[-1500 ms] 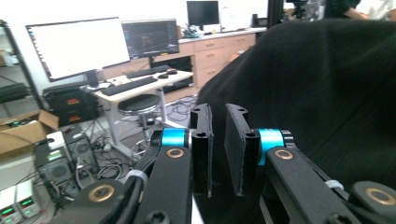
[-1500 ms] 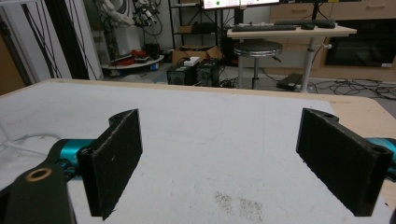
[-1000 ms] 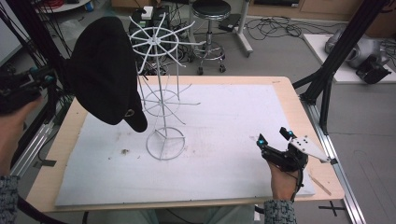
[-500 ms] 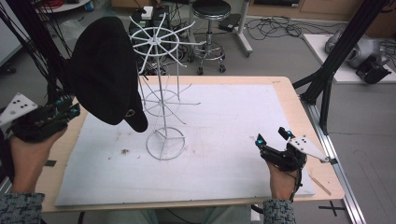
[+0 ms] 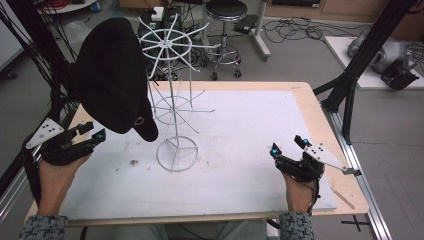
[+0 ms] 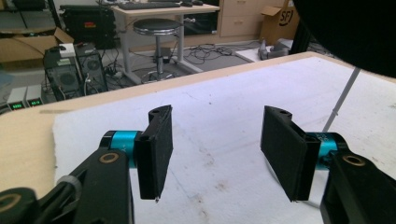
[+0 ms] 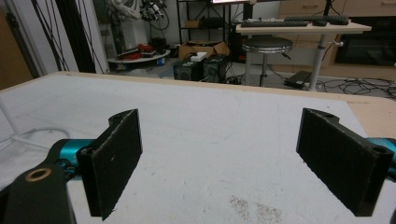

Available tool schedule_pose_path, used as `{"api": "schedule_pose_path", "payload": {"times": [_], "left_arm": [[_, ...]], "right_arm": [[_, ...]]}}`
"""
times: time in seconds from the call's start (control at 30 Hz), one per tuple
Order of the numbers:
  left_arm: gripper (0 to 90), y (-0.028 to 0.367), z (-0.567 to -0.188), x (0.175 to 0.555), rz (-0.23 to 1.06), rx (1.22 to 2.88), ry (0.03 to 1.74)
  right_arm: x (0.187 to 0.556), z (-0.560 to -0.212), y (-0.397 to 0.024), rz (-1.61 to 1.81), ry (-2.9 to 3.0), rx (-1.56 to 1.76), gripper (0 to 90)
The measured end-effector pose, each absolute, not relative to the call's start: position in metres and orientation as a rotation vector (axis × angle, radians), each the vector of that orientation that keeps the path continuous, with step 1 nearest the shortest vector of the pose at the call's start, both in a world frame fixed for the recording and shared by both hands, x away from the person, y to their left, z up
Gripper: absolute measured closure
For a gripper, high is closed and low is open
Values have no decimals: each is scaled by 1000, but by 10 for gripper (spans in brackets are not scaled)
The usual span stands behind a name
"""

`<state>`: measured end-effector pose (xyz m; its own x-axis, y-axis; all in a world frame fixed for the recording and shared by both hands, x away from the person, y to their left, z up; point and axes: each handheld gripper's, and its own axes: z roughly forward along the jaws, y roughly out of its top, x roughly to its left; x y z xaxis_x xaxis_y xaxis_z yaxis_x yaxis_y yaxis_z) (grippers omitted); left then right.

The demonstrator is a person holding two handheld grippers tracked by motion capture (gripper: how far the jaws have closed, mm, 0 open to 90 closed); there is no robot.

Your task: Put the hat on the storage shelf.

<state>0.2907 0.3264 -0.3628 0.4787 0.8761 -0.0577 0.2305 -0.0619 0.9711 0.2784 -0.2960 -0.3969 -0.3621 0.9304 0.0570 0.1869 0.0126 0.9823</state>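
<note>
Black cap [image 5: 112, 77] is hanging on the white wire rack [image 5: 172, 100], up ahead of my left gripper [image 5: 89, 135], whose jaws are standing wide and holding nothing. My right gripper [image 5: 287, 146] is resting well apart from the rack over the white mat [image 5: 240, 150], jaws also spread wide and empty.

Left gripper [image 5: 89, 134]: held low at left, jaws spread wide, nothing between, pointing right and forward | Right gripper [image 5: 287, 146]: held low at right, jaws spread wide, nothing between, pointing forward-left | Forearms: entering from bottom edge, patterned sleeves at both wrists
</note>
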Motion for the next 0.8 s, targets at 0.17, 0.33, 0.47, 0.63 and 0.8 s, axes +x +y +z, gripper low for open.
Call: {"api": "schedule_pose_path", "payload": {"times": [0.17,0.33,0.47,0.63,0.8], "left_arm": [[370,322,-371,290,709,1575,991],[331,314,-377,292,717,1590,979],[309,309,-380,293,714,1602,973],[283,307,-383,294,714,1612,972],[280,304,-385,295,710,1613,972]], "right_arm": [[279,-399,-296,1405,1623,1174,133],[280,-402,-296,1394,1632,1179,130],[281,-404,-296,1387,1642,1179,129],[282,-406,-294,1386,1653,1190,128],[282,-405,-293,1384,1656,1177,128]]}}
